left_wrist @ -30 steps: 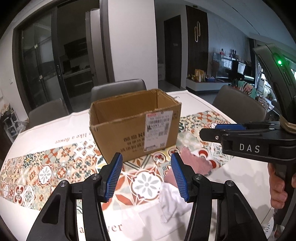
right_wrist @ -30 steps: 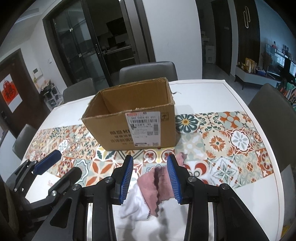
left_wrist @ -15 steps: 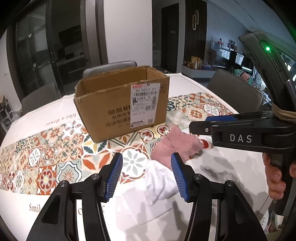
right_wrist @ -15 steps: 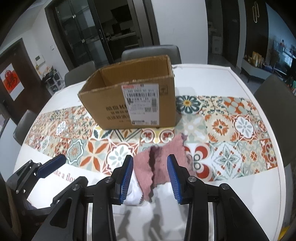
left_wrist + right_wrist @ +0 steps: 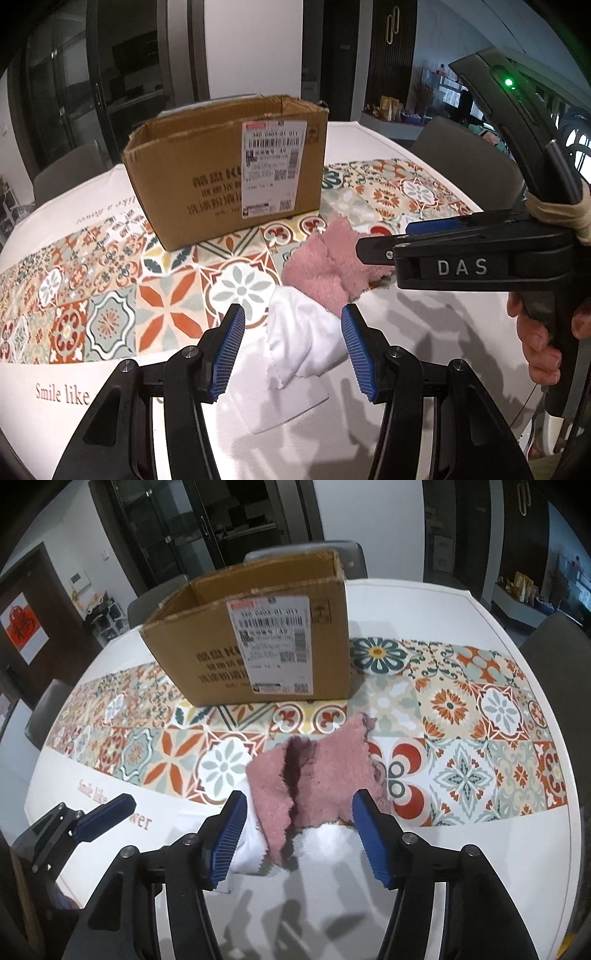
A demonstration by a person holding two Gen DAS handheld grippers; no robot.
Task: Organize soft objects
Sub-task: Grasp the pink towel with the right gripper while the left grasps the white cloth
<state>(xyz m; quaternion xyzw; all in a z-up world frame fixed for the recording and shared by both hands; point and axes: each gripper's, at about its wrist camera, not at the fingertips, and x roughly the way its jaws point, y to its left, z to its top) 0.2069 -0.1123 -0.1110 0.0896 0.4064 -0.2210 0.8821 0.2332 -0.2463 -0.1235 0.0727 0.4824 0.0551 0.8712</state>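
Observation:
A pink cloth (image 5: 314, 775) lies crumpled on the table, partly on top of a white cloth (image 5: 299, 339). The pink cloth also shows in the left wrist view (image 5: 328, 266), and the white cloth in the right wrist view (image 5: 251, 849). An open cardboard box (image 5: 258, 646) stands behind them on the patterned runner; it also shows in the left wrist view (image 5: 225, 170). My left gripper (image 5: 291, 350) is open, low over the white cloth. My right gripper (image 5: 299, 834) is open, low over the pink cloth. Neither holds anything.
The round white table (image 5: 480, 867) carries a tiled patterned runner (image 5: 480, 720). Grey chairs (image 5: 303, 554) stand around the far side. A flat white sheet (image 5: 280, 406) lies under the white cloth. The right gripper's body (image 5: 480, 258) crosses the left wrist view.
Both grippers have come down and forward toward the cloths, which now sit larger between the fingers. Both stay open. The cloths and box have not moved.

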